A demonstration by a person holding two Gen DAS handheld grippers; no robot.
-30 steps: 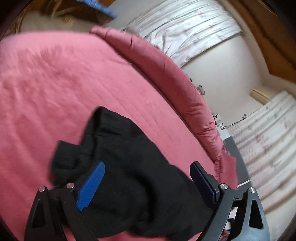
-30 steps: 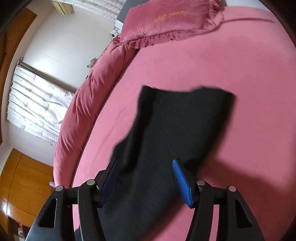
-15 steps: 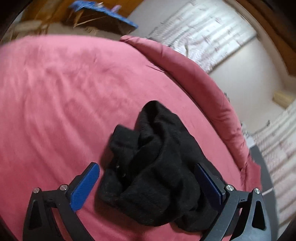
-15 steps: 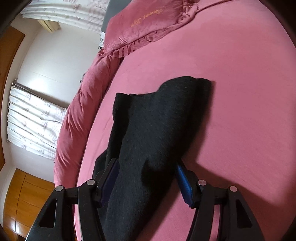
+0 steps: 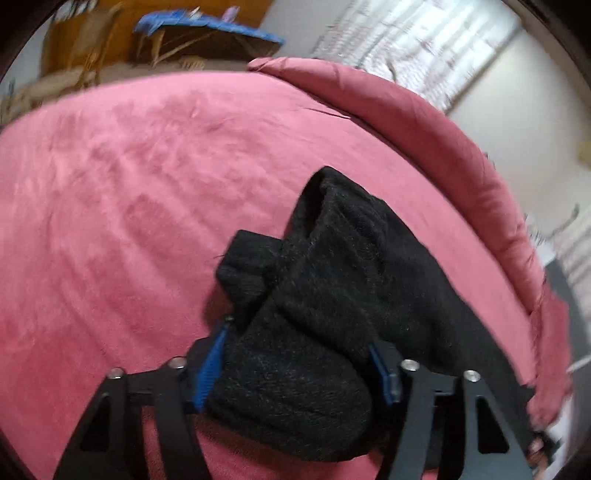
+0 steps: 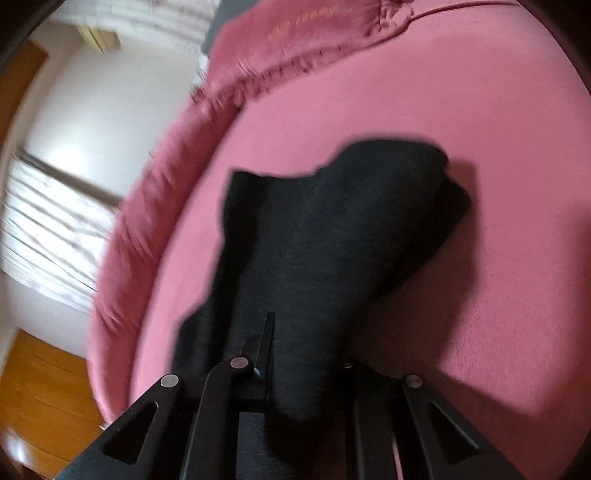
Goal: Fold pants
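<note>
1. In the left wrist view, a pink bed cover [image 5: 122,206] fills the left and middle of the frame, with soft ripples across its nap.
2. Past its far edge stands a wooden chair [image 5: 79,48], blurred, and beside it something blue [image 5: 207,27] that is too smeared to name.
3. The left gripper [image 5: 299,363] sits low in the frame, its blue-padded jaws drawn in against a thick bunched wad of the black pants [image 5: 332,302], cloth pressed between both pads.
4. The pants lie crumpled on the cover, heaped in folds that rise away from the gripper toward the middle of the bed.
5. To the right a raised pink padded rim [image 5: 424,122] curves round the bed, with pale curtains [image 5: 417,44] behind it.
6. In the right wrist view, a curtained window [image 6: 48,229] and a strip of wooden floor [image 6: 40,384] show at the left, then the same padded rim.
7. The right gripper [image 6: 306,350] has its jaws pulled close together with black fabric running up between them; the right-hand pad is buried under the cloth.
8. From there the pants [image 6: 332,229] stretch away in a dark band lying on the cover, ending in a rounded fold.
9. A frilled pink pillow [image 6: 306,40] lies at the top, well apart from the pants.
</note>
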